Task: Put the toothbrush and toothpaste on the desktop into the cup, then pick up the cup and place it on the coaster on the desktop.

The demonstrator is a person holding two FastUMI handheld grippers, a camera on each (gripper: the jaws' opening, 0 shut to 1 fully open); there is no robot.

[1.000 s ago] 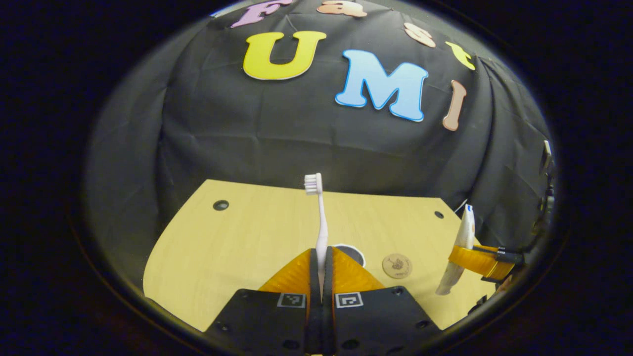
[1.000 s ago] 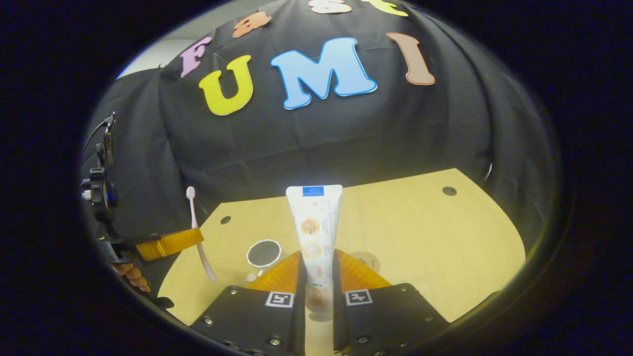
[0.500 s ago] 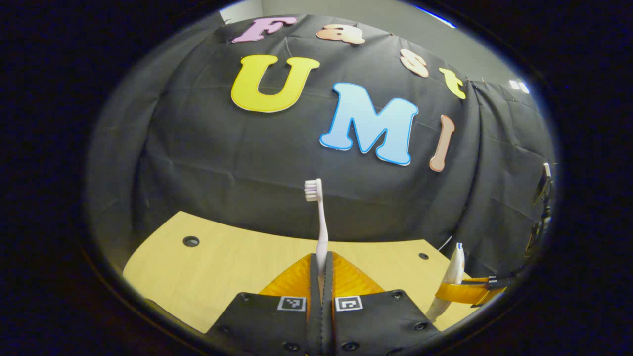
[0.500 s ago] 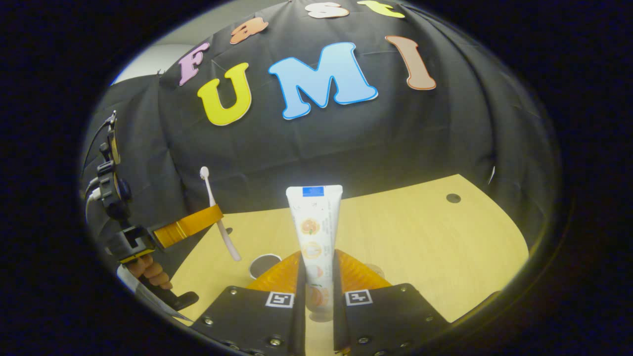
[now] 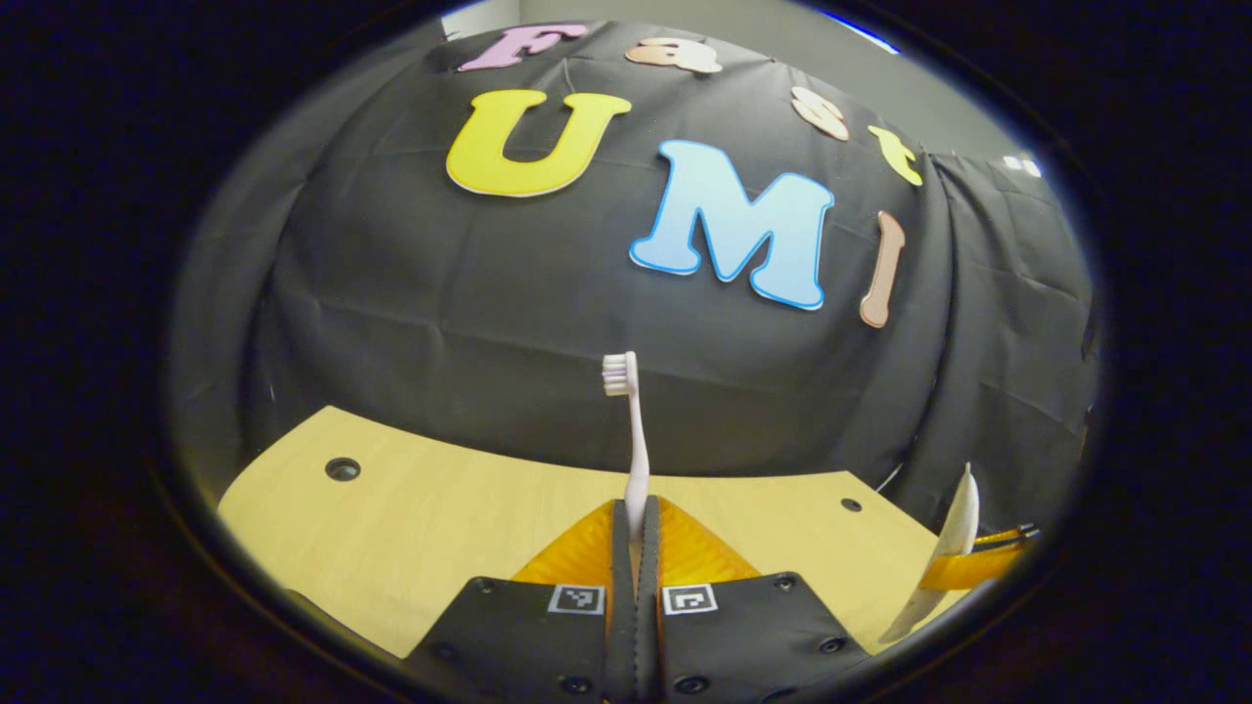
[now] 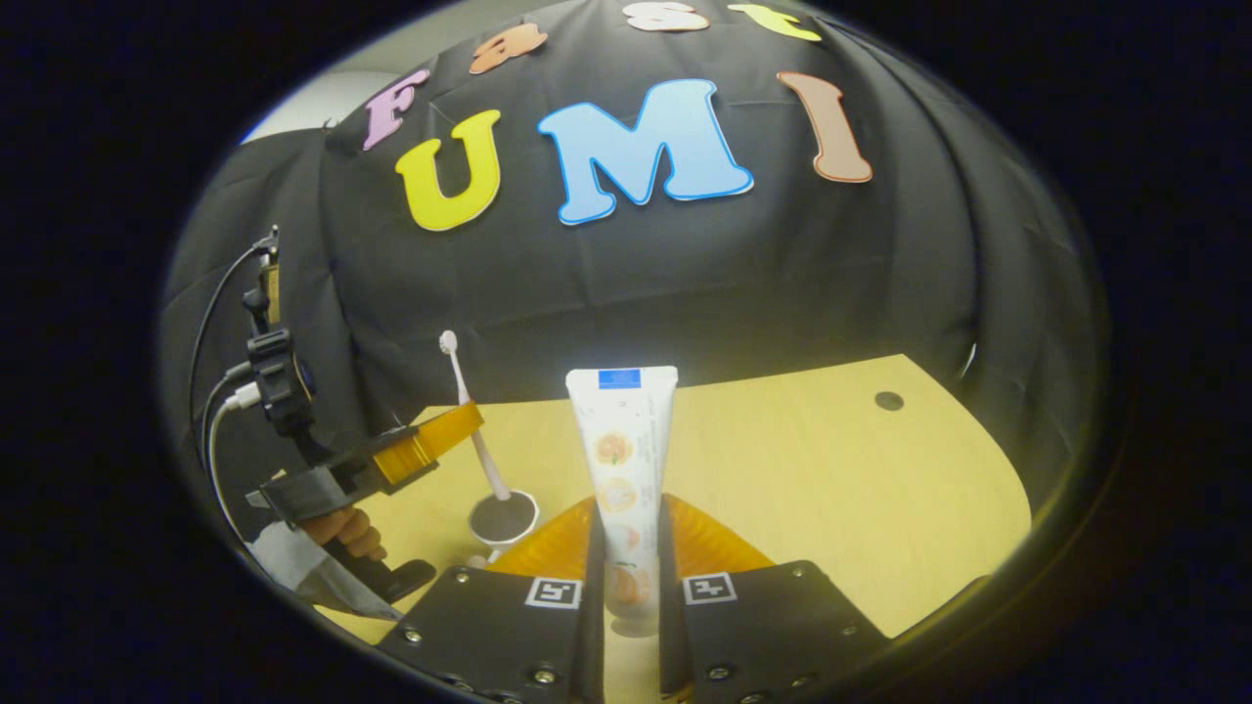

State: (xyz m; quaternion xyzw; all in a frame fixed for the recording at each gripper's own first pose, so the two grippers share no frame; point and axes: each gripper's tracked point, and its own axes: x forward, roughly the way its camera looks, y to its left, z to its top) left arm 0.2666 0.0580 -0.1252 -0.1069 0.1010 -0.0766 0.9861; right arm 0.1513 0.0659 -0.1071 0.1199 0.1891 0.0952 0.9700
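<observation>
Grippers: 2, one per hand.
Left gripper (image 5: 634, 528): fingers closed tight on the toothbrush handle; in the right gripper view it hangs at far left (image 6: 460, 427), above the cup.
Right gripper (image 6: 626, 548): fingers clamped on the toothpaste tube, one on each side; in the left gripper view it sits low at the right edge (image 5: 963, 567).
Toothbrush (image 5: 631, 440): 1, pale handle, bristle head up, upright between the left fingers. In the right gripper view (image 6: 469, 416) it tilts, lower end at or just inside the cup mouth, cannot tell if it touches.
Toothpaste (image 6: 620, 460): 1, white tube, flat crimped end up with a blue band, fruit pictures down the front. Text too small to read. Held off the desktop.
Cup (image 6: 502, 515): 1, white rim, dark inside, standing on the desktop just left of the right gripper's fingers.
Desktop (image 6: 831, 479): 1, light wood, round dark holes near the far corners.
Hand (image 6: 337, 528): 1 seen, on the left gripper's handle.
Fiducial tags: 2 square black-and-white markers on each gripper body.
Cables: running off the left gripper's rear.
</observation>
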